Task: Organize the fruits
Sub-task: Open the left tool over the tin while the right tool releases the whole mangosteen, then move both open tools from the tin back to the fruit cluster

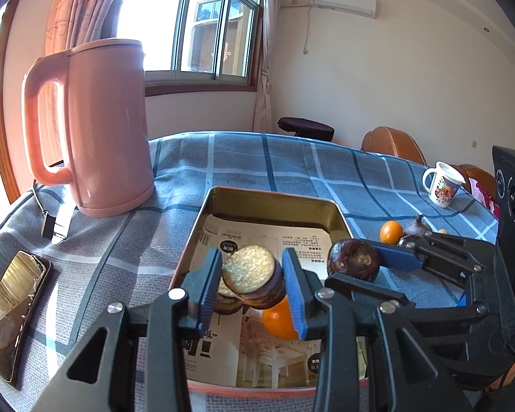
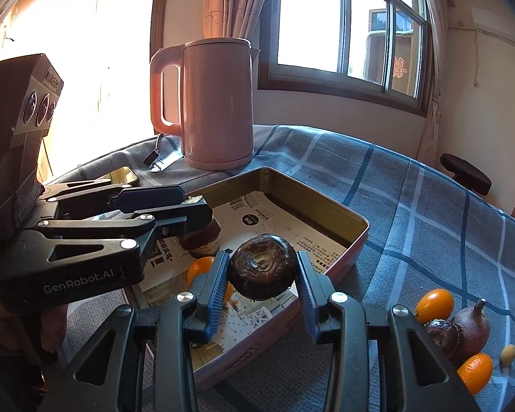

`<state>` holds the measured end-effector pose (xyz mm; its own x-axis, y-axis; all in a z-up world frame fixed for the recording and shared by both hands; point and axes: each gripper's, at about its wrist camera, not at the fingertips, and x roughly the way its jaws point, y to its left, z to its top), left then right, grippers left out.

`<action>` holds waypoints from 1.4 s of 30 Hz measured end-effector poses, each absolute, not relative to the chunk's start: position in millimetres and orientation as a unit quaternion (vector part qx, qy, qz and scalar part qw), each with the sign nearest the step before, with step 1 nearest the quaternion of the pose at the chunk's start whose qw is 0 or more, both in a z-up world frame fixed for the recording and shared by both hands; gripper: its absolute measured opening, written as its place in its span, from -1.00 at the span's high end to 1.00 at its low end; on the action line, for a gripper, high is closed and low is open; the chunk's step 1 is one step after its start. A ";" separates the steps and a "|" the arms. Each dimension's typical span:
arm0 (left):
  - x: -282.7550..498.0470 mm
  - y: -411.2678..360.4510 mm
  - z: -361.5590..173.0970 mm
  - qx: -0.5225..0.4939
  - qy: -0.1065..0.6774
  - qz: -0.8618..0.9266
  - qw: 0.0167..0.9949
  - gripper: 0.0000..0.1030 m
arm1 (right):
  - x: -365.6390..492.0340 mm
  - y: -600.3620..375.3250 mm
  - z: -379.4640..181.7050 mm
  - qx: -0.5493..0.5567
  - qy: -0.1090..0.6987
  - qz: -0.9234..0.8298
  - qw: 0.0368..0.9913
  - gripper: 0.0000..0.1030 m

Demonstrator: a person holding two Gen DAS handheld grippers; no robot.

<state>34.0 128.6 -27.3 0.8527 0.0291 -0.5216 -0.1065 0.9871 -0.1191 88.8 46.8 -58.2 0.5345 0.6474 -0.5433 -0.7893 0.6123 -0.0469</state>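
Dark brown round fruit w/ pale cut face [image 1: 252,276]: clamped between blue pads of left gripper [image 1: 252,288], jaws closed onto it, held above gold-lined rectangular metal tin [image 1: 274,202]. Left wrist view: tin lined w/ printed paper; contents incl. one small orange citrus [image 1: 279,321] and another dark fruit [image 1: 228,300] under the held one. Right gripper [image 1: 357,264] enters from right at tin's right rim, gripping a dark brown round fruit [image 1: 353,259]. Beyond rim, on blue plaid tablecloth [image 1: 292,164]: loose orange citrus [image 1: 391,231], dark fruits beside it. Pink plastic kettle [image 1: 96,127] stands left of tin, near but apart; black phone [image 1: 12,312] lies at cloth's left edge; white printed mug [image 1: 443,183] far right. Cloth behind tin bare.

Right wrist view: right gripper [image 2: 262,281] jaws closed on dark brown round fruit [image 2: 262,267], above tin's [image 2: 326,202] near-right side. Left gripper [image 2: 192,213] over tin's left part. Orange citrus [image 2: 201,267] in tin. Loose pile right of tin: two orange citrus [image 2: 434,304], two dark fruits [image 2: 470,326], small pale nut [image 2: 508,353]. Window [image 2: 346,31] and curtains behind.
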 end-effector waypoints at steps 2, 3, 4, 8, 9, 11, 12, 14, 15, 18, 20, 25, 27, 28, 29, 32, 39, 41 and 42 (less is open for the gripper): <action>35.9 128.2 -27.9 -0.071 0.274 0.034 0.959 0.27 | 90.4 49.3 -61.0 -0.149 0.256 0.418 0.859 0.21; 36.8 127.7 -28.5 -0.071 0.276 0.034 0.958 0.26 | 91.5 51.3 -62.7 -0.153 0.262 0.417 0.856 0.21; 37.7 127.5 -28.8 -0.070 0.279 0.034 0.957 0.26 | 92.3 53.1 -64.0 -0.157 0.267 0.416 0.855 0.21; 39.3 125.1 -29.3 -0.064 0.283 0.037 0.956 0.26 | 89.0 57.2 -65.4 -0.169 0.266 0.418 0.852 0.21; 39.6 124.5 -29.3 -0.062 0.284 0.037 0.956 0.26 | 88.4 57.7 -65.5 -0.171 0.266 0.417 0.852 0.21; 39.4 124.3 -28.8 -0.059 0.282 0.043 0.957 0.24 | 87.2 59.2 -66.1 -0.175 0.266 0.420 0.850 0.21; 38.4 124.8 -28.4 -0.060 0.280 0.045 0.957 0.22 | 86.6 59.8 -66.2 -0.176 0.265 0.423 0.848 0.20; 36.1 126.3 -27.7 -0.063 0.276 0.048 0.958 0.11 | 85.3 57.8 -64.8 -0.173 0.260 0.422 0.851 0.09; 34.7 127.1 -27.3 -0.065 0.273 0.052 0.958 -0.01 | 85.1 54.6 -63.1 -0.167 0.255 0.421 0.854 0.03; 28.8 128.3 -25.4 -0.073 0.260 0.053 0.962 -0.24 | 85.0 38.3 -57.3 -0.138 0.241 0.417 0.865 -0.25; 27.5 125.6 -24.3 -0.074 0.254 0.055 0.963 -0.26 | 86.0 24.6 -54.6 -0.125 0.235 0.405 0.875 -0.25; 26.8 106.2 -16.8 -0.071 0.238 0.042 0.968 -0.49 | 87.7 -20.5 -48.6 -0.114 0.220 0.359 0.900 -0.25; 28.6 93.7 -12.5 -0.064 0.233 0.031 0.970 -0.49 | 88.2 -42.8 -45.3 -0.110 0.213 0.339 0.910 -0.25; 29.8 86.9 -10.7 -0.060 0.232 0.023 0.971 -0.50 | 89.7 -54.7 -43.9 -0.107 0.211 0.330 0.914 -0.25; 31.5 80.4 -9.4 -0.057 0.232 0.016 0.971 -0.51 | 91.1 -66.5 -43.1 -0.104 0.211 0.319 0.918 -0.26; 39.7 59.2 -7.8 -0.048 0.235 -0.006 0.971 -0.58 | 101.9 -99.3 -43.1 -0.096 0.220 0.278 0.930 -0.33; 64.7 10.8 -14.9 -0.015 0.259 -0.044 0.965 -0.58 | 134.8 -132.2 -54.6 -0.060 0.282 0.250 0.924 -0.34; 71.8 1.0 -17.1 -0.006 0.268 -0.048 0.962 -0.58 | 142.2 -130.3 -60.8 -0.063 0.306 0.254 0.915 -0.34; 74.7 -2.7 -17.9 -0.004 0.271 -0.051 0.961 -0.58 | 142.9 -129.6 -61.8 -0.062 0.310 0.261 0.912 -0.34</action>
<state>74.7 -2.7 -17.9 0.8481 -0.0996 -0.5203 0.0951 0.9948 -0.0355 142.9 -129.6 -61.8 0.6725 0.4372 -0.5971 -0.5135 0.8567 0.0489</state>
